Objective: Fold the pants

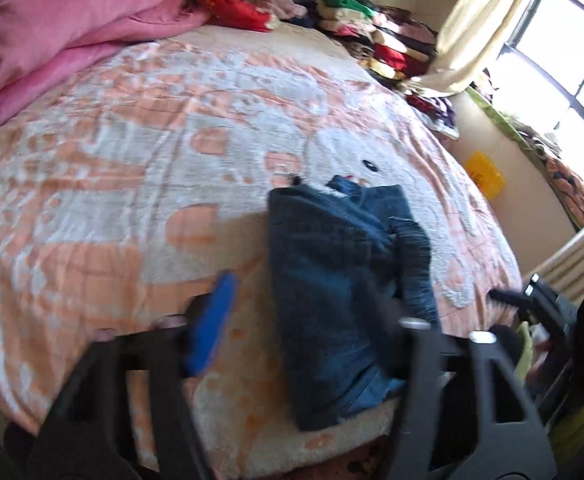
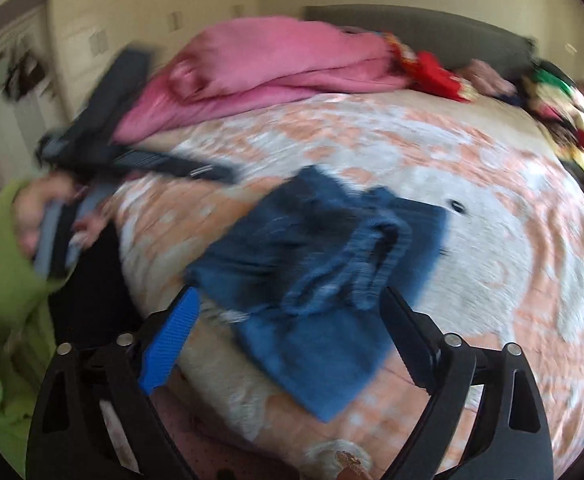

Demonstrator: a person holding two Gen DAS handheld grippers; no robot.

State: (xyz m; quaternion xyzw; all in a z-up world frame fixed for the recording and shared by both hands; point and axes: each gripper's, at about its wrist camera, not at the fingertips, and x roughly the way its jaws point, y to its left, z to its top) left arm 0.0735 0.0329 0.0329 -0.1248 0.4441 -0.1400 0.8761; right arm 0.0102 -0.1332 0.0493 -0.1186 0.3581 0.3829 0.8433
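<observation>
Your jeans (image 1: 344, 280) lie folded into a compact bundle on the bed (image 1: 131, 152), near the bed's close edge and toward its right side in the left wrist view. In the right wrist view the jeans (image 2: 316, 256) sit centre frame on the same orange & white bedspread, w/ bunched folds on top and a flat layer underneath sticking out toward you.

Your left claw (image 1: 304, 312) is spread wide, nothing between the fingers; the blue pad (image 1: 211, 320) hangs over bare bedspread left of the jeans, the other finger is over the jeans' right part, blurred. Can't tell if either one touches the fabric.

Your right claw (image 2: 287, 296) is also spread wide and holds nothing. Its blue pad (image 2: 171, 340) is at the jeans' near-left edge, the dark finger at the near-right edge, so the bundle sits between & just beyond the tips. Contact can't be made out; the pic is motion-blurred.

Far left on the bed there's a pink quilt (image 1: 71, 32), w/ red cloth (image 1: 239, 8) beside it. A stack of folded clothes (image 1: 376, 40) sits at the far right corner by the curtain (image 1: 484, 20) and window (image 1: 564, 52). In the right wrist view you can see your green sleeve (image 2: 7, 264) at the left.
</observation>
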